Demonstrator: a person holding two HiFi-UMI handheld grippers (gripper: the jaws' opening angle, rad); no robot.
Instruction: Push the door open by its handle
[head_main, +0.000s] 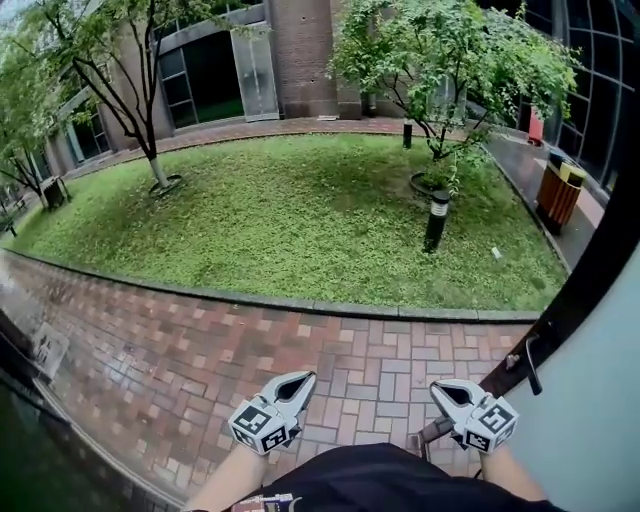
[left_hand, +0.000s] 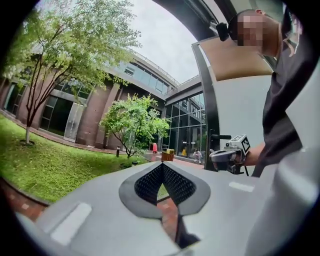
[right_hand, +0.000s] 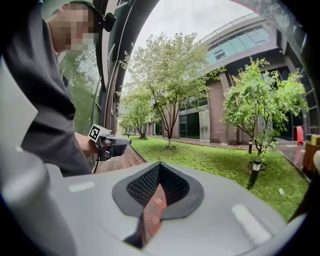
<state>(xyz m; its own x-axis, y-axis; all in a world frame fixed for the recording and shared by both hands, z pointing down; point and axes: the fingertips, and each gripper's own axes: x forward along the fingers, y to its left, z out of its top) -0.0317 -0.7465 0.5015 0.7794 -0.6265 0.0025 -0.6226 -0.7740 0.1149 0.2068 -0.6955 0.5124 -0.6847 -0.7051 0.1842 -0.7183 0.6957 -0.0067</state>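
The open door (head_main: 600, 400) stands at the right, its dark edge slanting down towards me, with a metal handle (head_main: 530, 362) on it. My right gripper (head_main: 440, 386) hovers just left of and below that handle, apart from it, jaws shut and empty. My left gripper (head_main: 306, 378) is held over the brick paving, also shut and empty. In the left gripper view the jaws (left_hand: 161, 166) meet at the tip, and the right gripper (left_hand: 227, 155) shows beside the door frame (left_hand: 206, 115). In the right gripper view the jaws (right_hand: 159, 165) meet too, with the left gripper (right_hand: 112, 145) beyond.
Wet brick paving (head_main: 200, 350) lies ahead, then a curb and a lawn (head_main: 300, 210) with trees. A black bollard lamp (head_main: 436, 220) stands in the grass, an orange bin (head_main: 558, 195) at far right. A glass wall (head_main: 30, 440) runs along my lower left.
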